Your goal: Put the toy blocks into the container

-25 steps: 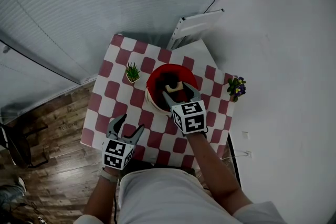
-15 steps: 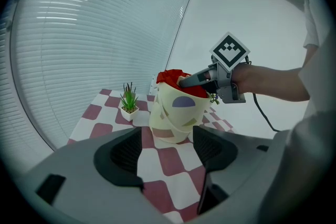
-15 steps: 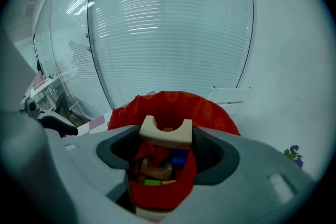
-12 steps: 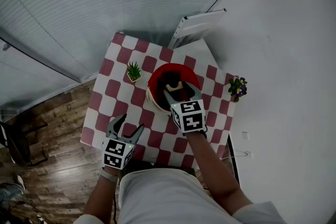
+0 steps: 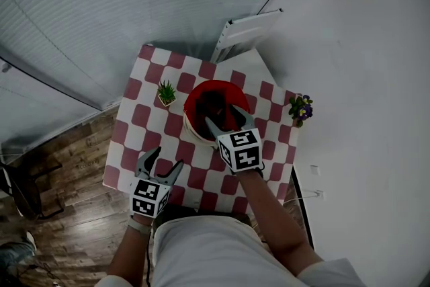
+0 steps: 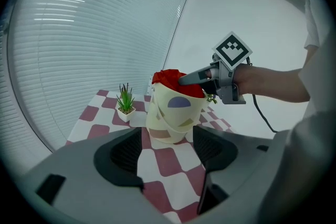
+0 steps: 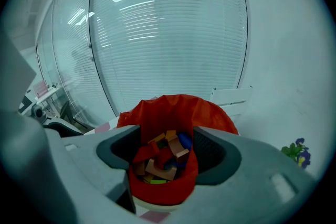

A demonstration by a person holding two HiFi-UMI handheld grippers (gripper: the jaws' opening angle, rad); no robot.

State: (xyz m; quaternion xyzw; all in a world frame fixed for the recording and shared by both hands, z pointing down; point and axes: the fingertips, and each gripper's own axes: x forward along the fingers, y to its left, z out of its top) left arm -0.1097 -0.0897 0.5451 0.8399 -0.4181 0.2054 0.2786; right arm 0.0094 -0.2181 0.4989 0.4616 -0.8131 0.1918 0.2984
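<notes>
The container (image 5: 201, 126) is a cream bucket with a red lining, standing mid-table. Inside it lie several toy blocks (image 7: 164, 157), tan, red, blue and orange. My right gripper (image 5: 222, 114) hovers just above the bucket's near rim, open, with nothing between its fingers; in its own view the right gripper (image 7: 167, 157) looks down into the bucket. My left gripper (image 5: 166, 158) is open and empty, low at the table's front left. Seen from the left gripper (image 6: 167, 152), the bucket (image 6: 176, 113) stands ahead with the right gripper (image 6: 197, 77) over its top.
The table (image 5: 138, 124) wears a red-and-white checked cloth. A small green plant (image 5: 165, 92) stands left of the bucket, and a purple-flowered plant (image 5: 300, 108) sits at the right edge. A white panel (image 5: 245, 33) leans behind the table. Wood floor lies to the left.
A tan block that sat between the right gripper's jaws over the bucket is gone from them now. The left gripper has stayed where it was.
</notes>
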